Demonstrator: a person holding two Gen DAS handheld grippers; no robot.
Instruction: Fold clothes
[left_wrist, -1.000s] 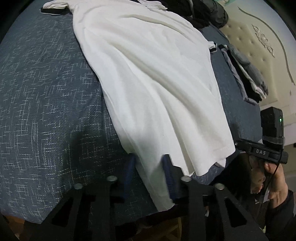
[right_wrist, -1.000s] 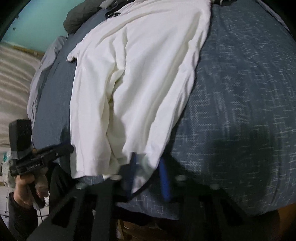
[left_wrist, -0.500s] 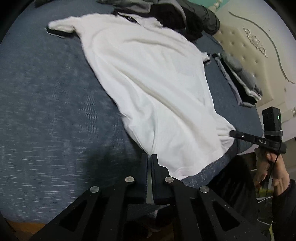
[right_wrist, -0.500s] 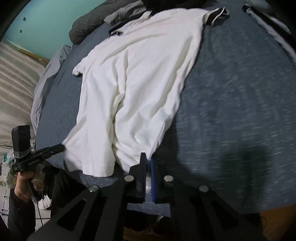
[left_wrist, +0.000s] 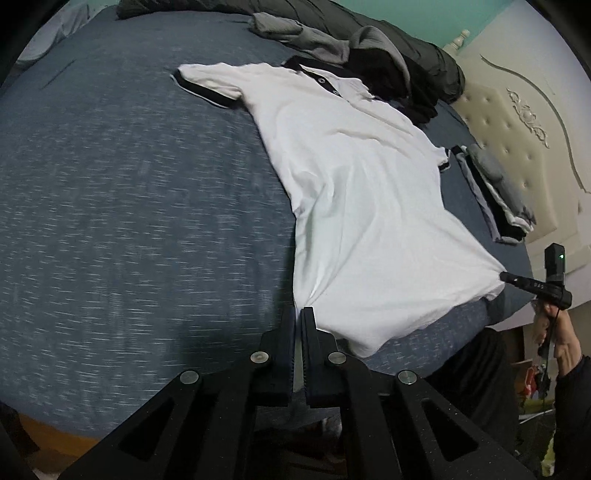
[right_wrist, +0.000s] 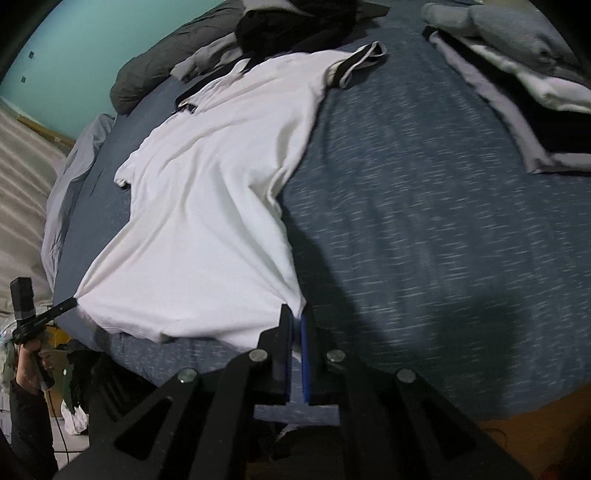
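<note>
Both jaws pinch shut on hem corners of the white polo shirt (left_wrist: 354, 206): left gripper (left_wrist: 298, 314) and right gripper (right_wrist: 295, 314), each at six o'clock, stretching it flat on the bed (left_wrist: 129, 221) for folding.

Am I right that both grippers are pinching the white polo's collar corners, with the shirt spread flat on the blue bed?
Not the collar. Both the left gripper and the right gripper are shut on the bottom hem corners of the white polo; its collar lies at the far end. The left wrist view shows it. The shirt does lie spread on the blue bed.
</note>
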